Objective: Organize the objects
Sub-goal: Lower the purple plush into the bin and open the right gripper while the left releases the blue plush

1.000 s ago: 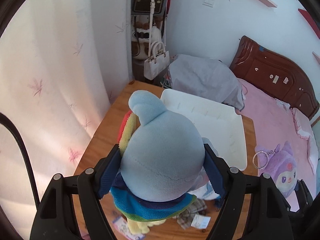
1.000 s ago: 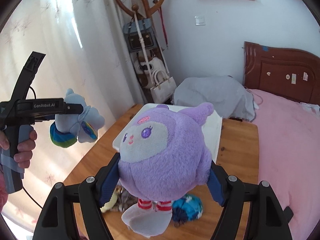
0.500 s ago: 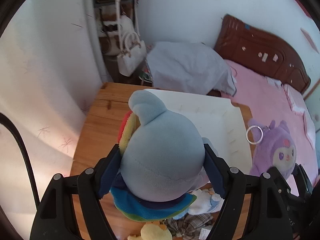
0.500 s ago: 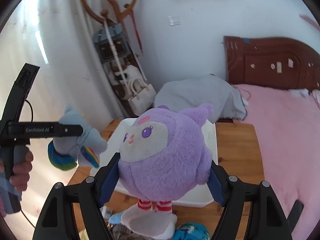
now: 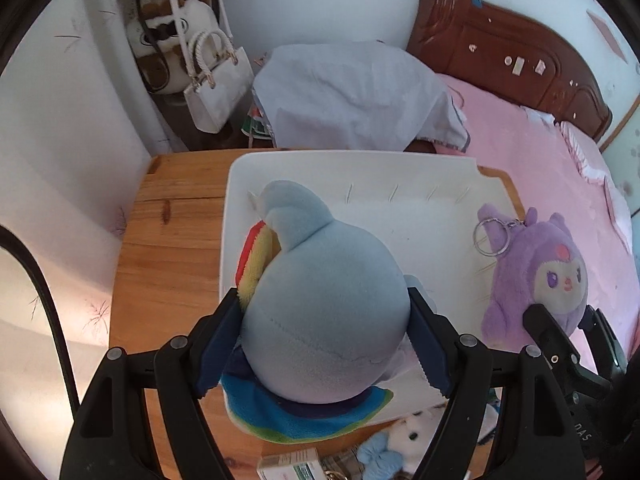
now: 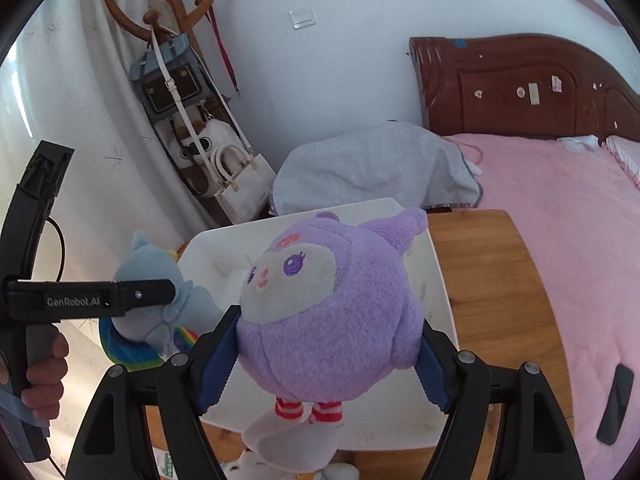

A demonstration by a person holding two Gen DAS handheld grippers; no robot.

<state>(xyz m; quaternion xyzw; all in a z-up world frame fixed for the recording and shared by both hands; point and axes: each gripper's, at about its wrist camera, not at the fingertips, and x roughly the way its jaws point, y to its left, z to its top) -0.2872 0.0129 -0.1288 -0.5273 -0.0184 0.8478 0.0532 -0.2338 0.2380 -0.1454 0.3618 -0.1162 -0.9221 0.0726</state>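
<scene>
The left tongs (image 5: 326, 344) are clamped on a blue plush (image 5: 324, 320) with a rainbow hem, both blue pads pressed into its round body. The right tongs (image 6: 326, 360) grip a purple plush (image 6: 324, 312) the same way, its striped legs dangling below the pads. Both toys hang over the near part of a white tray (image 5: 420, 216), the blue one toward its left rim, the purple one by its right rim. Beneath the left tongs, on the near strip of the wooden table (image 5: 172, 248), lie a small white plush (image 5: 408, 436) and a box (image 5: 288, 462). Bare wood shows left of the tray and, past the right tongs, to its right. Beyond the tray's far edge sits a grey-covered bundle (image 6: 372, 168); farther right a pink bed (image 6: 580, 260) with a dark headboard (image 6: 520, 84). Far left, bags hang on a coat rack (image 6: 160, 16) against the white wall.
</scene>
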